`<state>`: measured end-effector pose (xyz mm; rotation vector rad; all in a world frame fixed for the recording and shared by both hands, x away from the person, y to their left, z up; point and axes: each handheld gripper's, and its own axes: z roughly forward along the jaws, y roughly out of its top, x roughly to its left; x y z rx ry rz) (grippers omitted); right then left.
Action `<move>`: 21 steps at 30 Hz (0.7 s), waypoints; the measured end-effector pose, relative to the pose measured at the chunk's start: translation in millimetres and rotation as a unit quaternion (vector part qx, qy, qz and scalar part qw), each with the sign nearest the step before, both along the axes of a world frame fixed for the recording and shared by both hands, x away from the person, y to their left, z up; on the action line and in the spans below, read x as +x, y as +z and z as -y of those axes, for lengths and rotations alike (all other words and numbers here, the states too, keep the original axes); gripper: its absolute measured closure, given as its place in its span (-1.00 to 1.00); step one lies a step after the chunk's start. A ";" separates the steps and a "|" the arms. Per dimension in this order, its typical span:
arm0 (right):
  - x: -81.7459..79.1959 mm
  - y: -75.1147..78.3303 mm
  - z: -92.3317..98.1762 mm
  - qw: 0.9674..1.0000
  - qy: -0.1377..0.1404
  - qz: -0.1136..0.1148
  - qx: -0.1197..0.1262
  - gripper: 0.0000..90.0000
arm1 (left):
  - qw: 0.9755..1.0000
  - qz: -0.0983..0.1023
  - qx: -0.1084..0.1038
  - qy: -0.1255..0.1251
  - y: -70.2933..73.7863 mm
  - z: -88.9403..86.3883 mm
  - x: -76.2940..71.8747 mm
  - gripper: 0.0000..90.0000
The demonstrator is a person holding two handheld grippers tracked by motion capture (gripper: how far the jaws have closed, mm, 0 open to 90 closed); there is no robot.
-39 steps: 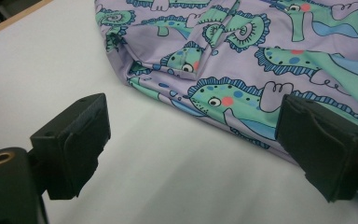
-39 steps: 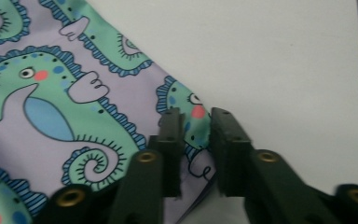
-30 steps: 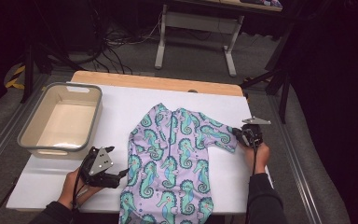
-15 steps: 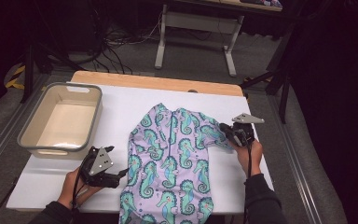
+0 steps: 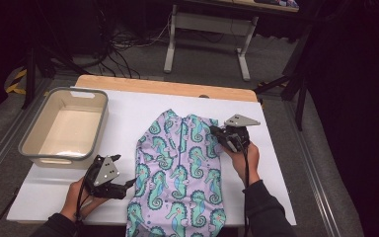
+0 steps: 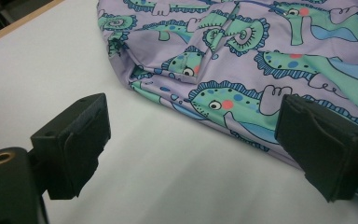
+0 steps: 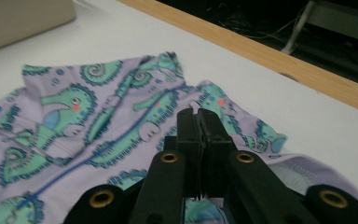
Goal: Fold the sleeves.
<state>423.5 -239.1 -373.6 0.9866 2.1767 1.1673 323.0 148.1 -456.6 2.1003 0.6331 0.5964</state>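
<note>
A lilac garment (image 5: 180,173) printed with green seahorses lies flat on the white table cover (image 5: 123,108), its lower end hanging over the near edge. My right gripper (image 5: 216,132) is over the garment's right shoulder, shut on the right sleeve, which is folded inward over the body. In the right gripper view the jaws (image 7: 196,114) are pressed together above the printed cloth (image 7: 74,116). My left gripper (image 5: 130,185) rests by the garment's left edge, open. In the left gripper view its jaws (image 6: 191,135) stand wide apart, with bare table and the garment's hem (image 6: 261,46) between them.
A grey-rimmed beige bin (image 5: 64,158) stands at the table's left, seemingly with nothing in it; its corner shows in the right gripper view (image 7: 23,18). A wooden table edge (image 5: 168,88) runs along the far side. Dark floor, cables and a stand lie beyond.
My right gripper has moved left from the table's right side, drawing the sleeve inward over the garment's body. The left gripper has stayed in place, open.
</note>
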 end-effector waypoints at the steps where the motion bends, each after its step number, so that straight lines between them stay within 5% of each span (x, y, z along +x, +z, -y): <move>1: -0.9 0.8 -4.1 1.000 0.004 0.001 -0.001 0.96 | 1.000 0.001 -0.001 0.001 0.1 0.0 -0.3 -0.75; 11: -26.5 -11.7 -47.4 0.997 0.078 -0.005 -0.022 0.95 | 1.000 0.001 -0.001 -0.001 0.9 -0.2 -0.9 -0.75; 21: -34.4 -38.1 -59.9 0.996 0.083 -0.018 -0.028 0.95 | 1.000 -0.002 0.004 -0.006 -0.4 2.2 -0.7 -0.76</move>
